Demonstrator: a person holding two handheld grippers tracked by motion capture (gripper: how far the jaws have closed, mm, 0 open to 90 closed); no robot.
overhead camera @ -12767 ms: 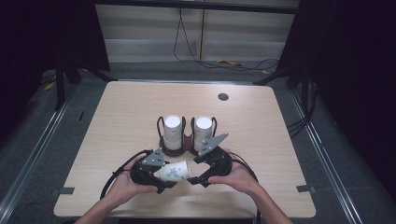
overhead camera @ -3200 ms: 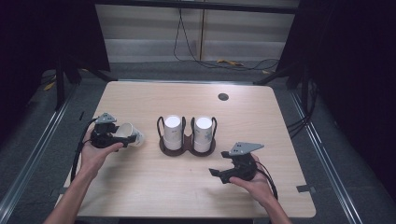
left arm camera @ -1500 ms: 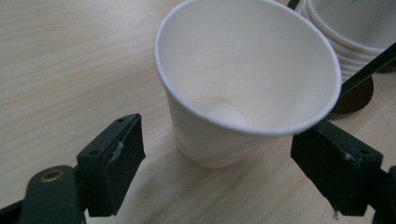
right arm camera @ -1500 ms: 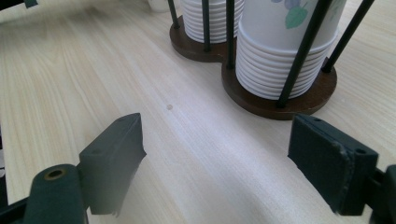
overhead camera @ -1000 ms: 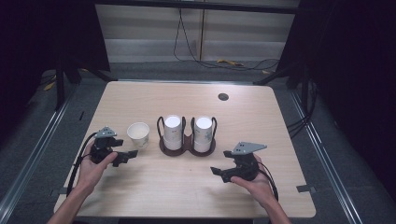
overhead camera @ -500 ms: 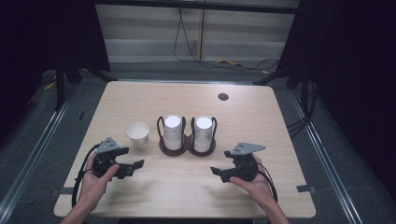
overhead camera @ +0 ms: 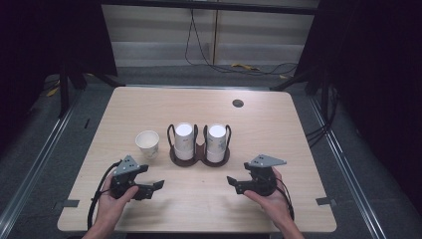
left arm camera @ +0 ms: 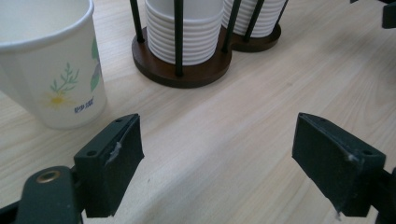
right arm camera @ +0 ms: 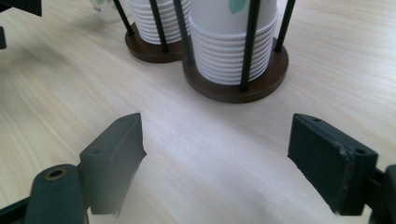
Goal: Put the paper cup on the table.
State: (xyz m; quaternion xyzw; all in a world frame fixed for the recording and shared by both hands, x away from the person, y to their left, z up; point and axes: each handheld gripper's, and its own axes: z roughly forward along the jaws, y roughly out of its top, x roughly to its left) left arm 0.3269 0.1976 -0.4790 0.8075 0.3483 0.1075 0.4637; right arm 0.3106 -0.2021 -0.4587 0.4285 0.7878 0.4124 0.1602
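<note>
From the high view, I am holding my left gripper (overhead camera: 149, 188) low over the near left of the wooden table (overhead camera: 278, 129), jaws spread and pinching nothing. I am holding my right gripper (overhead camera: 238, 183) over the near right, also spread and empty. Between and beyond them, the dark two-post cup holder (overhead camera: 200, 155) is standing mid-table with two stacks of white cups. A single paper cup (overhead camera: 148, 144) is sitting upright just beside the holder, to its left, apart from it.

In the left gripper view, my jaws are gaping wide over bare wood. The paper cup (left arm camera: 49, 65), printed with a flower sprig, is standing ahead of one jaw, the cup holder (left arm camera: 187, 70) beyond.

In the right gripper view, my jaws are standing wide apart, the cup holder (right arm camera: 233, 91) just ahead, its stacked cups (right arm camera: 231, 51) ringed by black rods.
</note>
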